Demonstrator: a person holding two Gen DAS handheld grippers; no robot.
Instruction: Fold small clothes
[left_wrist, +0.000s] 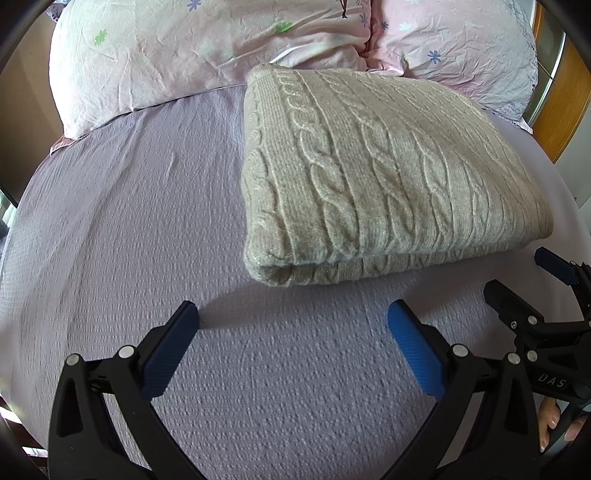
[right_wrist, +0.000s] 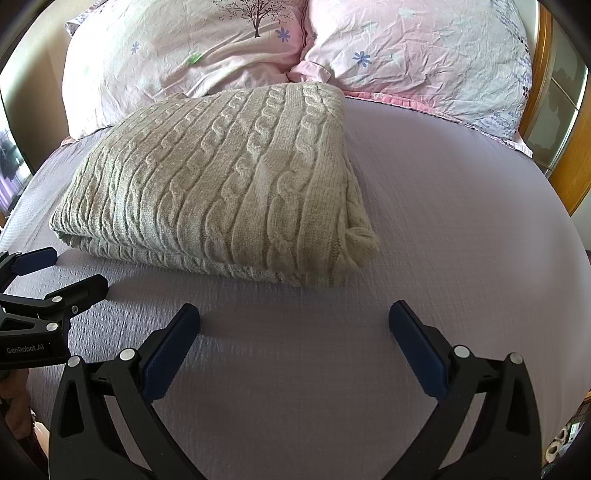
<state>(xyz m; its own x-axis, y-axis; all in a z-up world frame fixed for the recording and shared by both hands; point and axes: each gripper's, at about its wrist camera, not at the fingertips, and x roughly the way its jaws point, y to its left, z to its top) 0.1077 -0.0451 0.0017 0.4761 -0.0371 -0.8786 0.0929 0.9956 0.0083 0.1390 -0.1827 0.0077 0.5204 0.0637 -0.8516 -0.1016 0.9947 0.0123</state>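
A beige cable-knit sweater (left_wrist: 388, 173) lies folded into a thick rectangle on the lilac bed sheet (left_wrist: 129, 221). It also shows in the right wrist view (right_wrist: 221, 184). My left gripper (left_wrist: 293, 317) is open and empty, just in front of the sweater's near left corner. My right gripper (right_wrist: 293, 317) is open and empty, in front of the sweater's near right corner. Each gripper shows in the other's view, the right one (left_wrist: 535, 288) beside the sweater's near right edge and the left one (right_wrist: 62, 273) beside its near left edge.
Two pink floral pillows (right_wrist: 177, 55) (right_wrist: 424, 55) lie behind the sweater at the head of the bed. A wooden headboard (right_wrist: 569, 158) stands at the far right. Bare sheet (right_wrist: 461, 221) stretches right of the sweater.
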